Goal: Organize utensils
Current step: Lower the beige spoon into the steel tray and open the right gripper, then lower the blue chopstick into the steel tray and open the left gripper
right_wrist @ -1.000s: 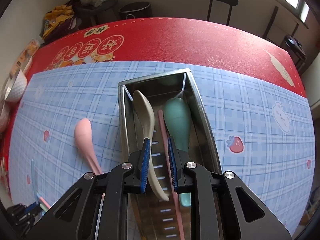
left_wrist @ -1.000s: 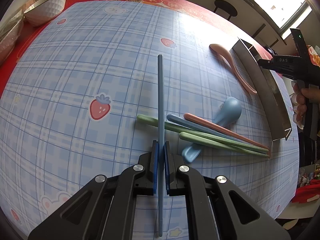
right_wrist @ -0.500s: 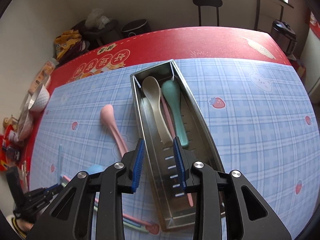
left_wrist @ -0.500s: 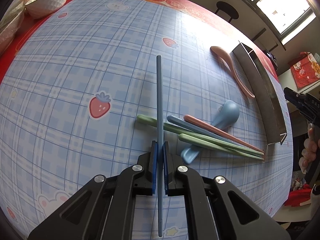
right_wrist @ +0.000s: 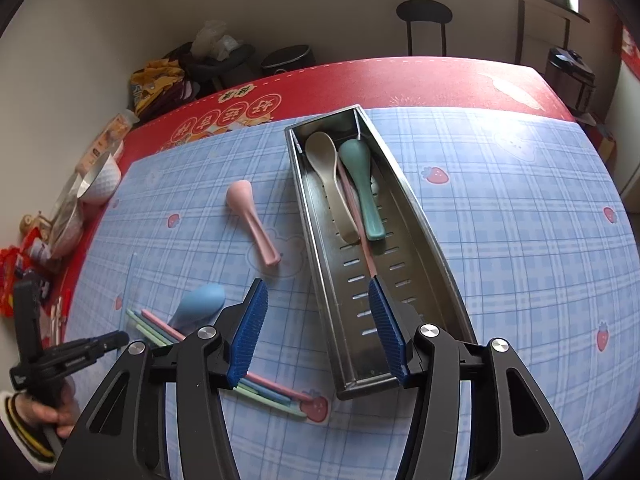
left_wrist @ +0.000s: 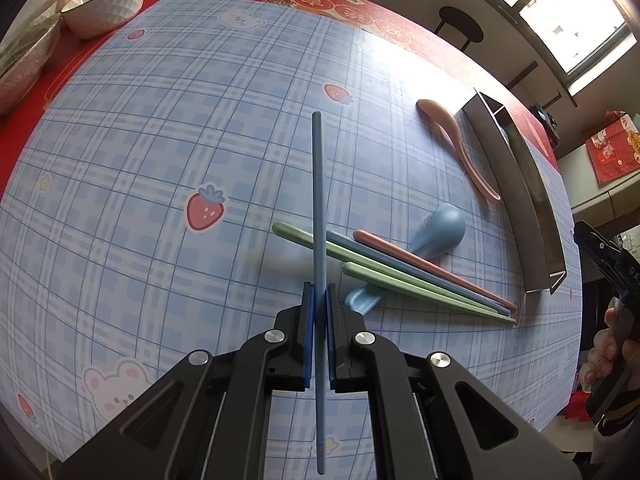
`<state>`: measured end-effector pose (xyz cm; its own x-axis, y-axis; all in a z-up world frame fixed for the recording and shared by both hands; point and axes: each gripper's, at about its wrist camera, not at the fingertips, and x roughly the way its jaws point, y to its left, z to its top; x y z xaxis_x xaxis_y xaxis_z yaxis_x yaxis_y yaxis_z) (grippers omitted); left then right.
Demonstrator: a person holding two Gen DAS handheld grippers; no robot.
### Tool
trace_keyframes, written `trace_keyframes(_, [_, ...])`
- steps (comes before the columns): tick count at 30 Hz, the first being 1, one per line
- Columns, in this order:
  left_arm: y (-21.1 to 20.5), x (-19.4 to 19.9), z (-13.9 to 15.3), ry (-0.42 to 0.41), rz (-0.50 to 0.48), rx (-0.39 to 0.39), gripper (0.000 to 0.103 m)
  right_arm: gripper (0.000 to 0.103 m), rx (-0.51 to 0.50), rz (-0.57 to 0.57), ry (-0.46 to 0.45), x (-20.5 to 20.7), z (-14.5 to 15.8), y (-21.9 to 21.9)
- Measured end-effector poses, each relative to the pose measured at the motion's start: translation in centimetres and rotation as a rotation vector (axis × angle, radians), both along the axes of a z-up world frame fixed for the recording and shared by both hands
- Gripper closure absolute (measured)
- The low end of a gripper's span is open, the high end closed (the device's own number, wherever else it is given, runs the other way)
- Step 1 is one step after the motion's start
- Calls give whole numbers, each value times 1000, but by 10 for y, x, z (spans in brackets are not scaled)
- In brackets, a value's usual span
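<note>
Left tongs [left_wrist: 319, 308]: clenched on a slim blue chopstick [left_wrist: 317, 200] held above a crossed heap of green, blue and pink chopsticks [left_wrist: 404, 276] and a blue plastic spoon [left_wrist: 440, 230]. Right tongs [right_wrist: 316, 328]: empty, jaws opening over the near end of the long perforated steel tray [right_wrist: 416, 216], which holds a beige spoon [right_wrist: 326, 168], a teal spoon [right_wrist: 358, 176] and a pink chopstick [right_wrist: 356, 216]. Pink spoon [right_wrist: 250, 216] just beside the tray on the blue plaid surface [right_wrist: 520, 240]; white bowl [left_wrist: 104, 0] at the far red edge, well apart.

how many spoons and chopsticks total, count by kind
spoons: 4 (pink spoon, blue spoon, beige spoon, teal spoon)
chopsticks: 6 (held blue chopstick in the left claw; long green chopstick, short green chopstick, loose blue chopstick, loose pink chopstick; pink chopstick in the tray)
total: 10
</note>
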<state>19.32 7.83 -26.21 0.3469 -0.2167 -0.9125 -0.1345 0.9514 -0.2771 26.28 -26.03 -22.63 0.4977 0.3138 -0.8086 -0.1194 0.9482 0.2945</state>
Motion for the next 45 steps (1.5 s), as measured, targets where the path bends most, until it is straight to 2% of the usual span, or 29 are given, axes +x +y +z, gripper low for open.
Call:
trace_keyframes(5, [-3,0,22,-20,12,-3,98,45,34,1,-4,-5,-1,-7])
trace_keyframes(10, [-23,8,46,-52,-3,-19,98,34,64,-5,-18,-8,4,-24])
trace_keyframes(14, [-58,25,64,-77,-46,-32,98,27,90,-24,-23,-10,7,-46])
trace_keyframes(15, [-69,30,66,-80,-58,-35,98,19,94,-32,-25,-11,8,-52])
trace_keyframes(16, [-81,35,69,-81,-70,-42,98,17,96,-39,-30,-13,9,-59])
trace_keyframes(20, [-129,61,72,-67,-93,-84,98,17,93,-62,-39,-16,10,-84])
trace_keyframes(26, [-192,105,66,-46,-70,-148,98,17,85,-97,-46,-21,9,-122])
trace_keyframes(31, [-229,138,44,18,-24,-175,98,17,78,-127,-36,-25,6,-152])
trace_keyframes(37, [-250,164,18,94,24,-164,98,17,86,-185,-22,-35,0,-185])
trace_keyframes(45, [-261,180,1,135,50,-128,98,17,100,-245,2,-40,-12,-208])
